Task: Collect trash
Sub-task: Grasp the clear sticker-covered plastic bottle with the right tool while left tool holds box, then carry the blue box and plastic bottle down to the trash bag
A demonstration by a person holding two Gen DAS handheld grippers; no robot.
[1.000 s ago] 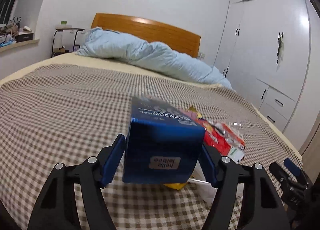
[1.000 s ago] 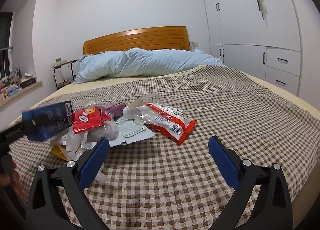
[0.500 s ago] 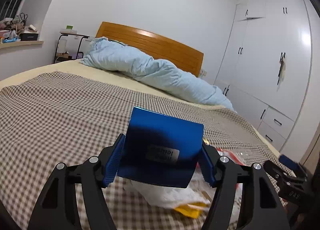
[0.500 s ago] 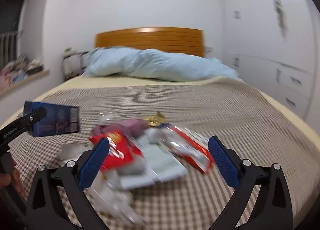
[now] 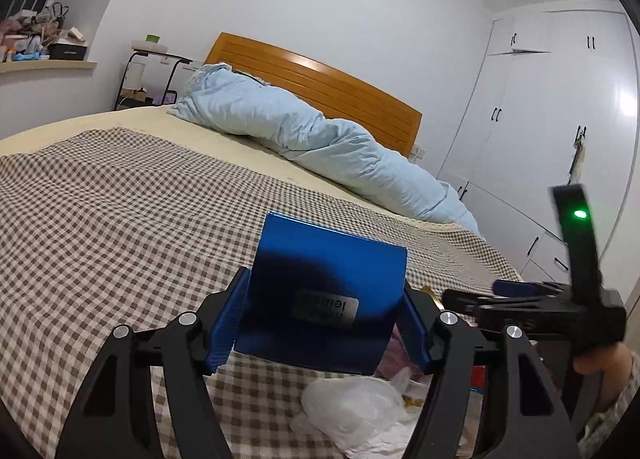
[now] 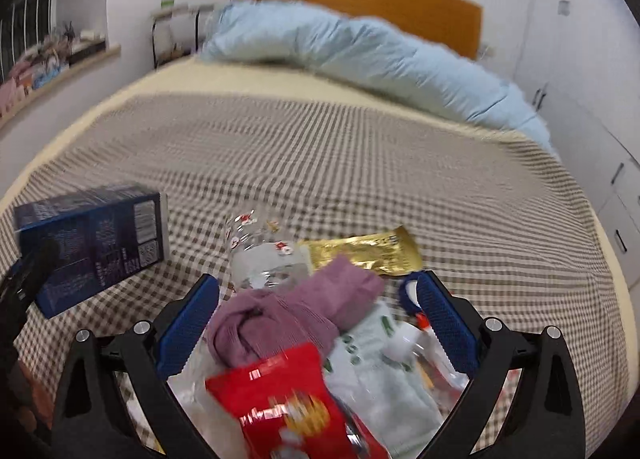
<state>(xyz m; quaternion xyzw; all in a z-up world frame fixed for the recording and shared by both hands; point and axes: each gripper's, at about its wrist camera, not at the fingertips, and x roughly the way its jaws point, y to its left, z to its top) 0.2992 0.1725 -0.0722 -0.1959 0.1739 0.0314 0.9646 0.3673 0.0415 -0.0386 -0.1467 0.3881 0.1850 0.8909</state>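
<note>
2 risks: left hand-held gripper [image 5: 320,323] clamping the box [image 5: 326,295] may drop it; open right hand-held gripper [image 6: 316,319] may scatter the pile [image 6: 304,347].

R claw [image 6: 318,323] open over trash pile [image 6: 304,339] on bed [image 6: 360,163]; blue box [image 6: 96,243] at left.

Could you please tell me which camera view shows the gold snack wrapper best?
The right wrist view shows the gold snack wrapper best: it lies flat on the checked bedspread beyond the purple cloth. In the left wrist view the blue box hides all but a small yellowish sliver.
</note>
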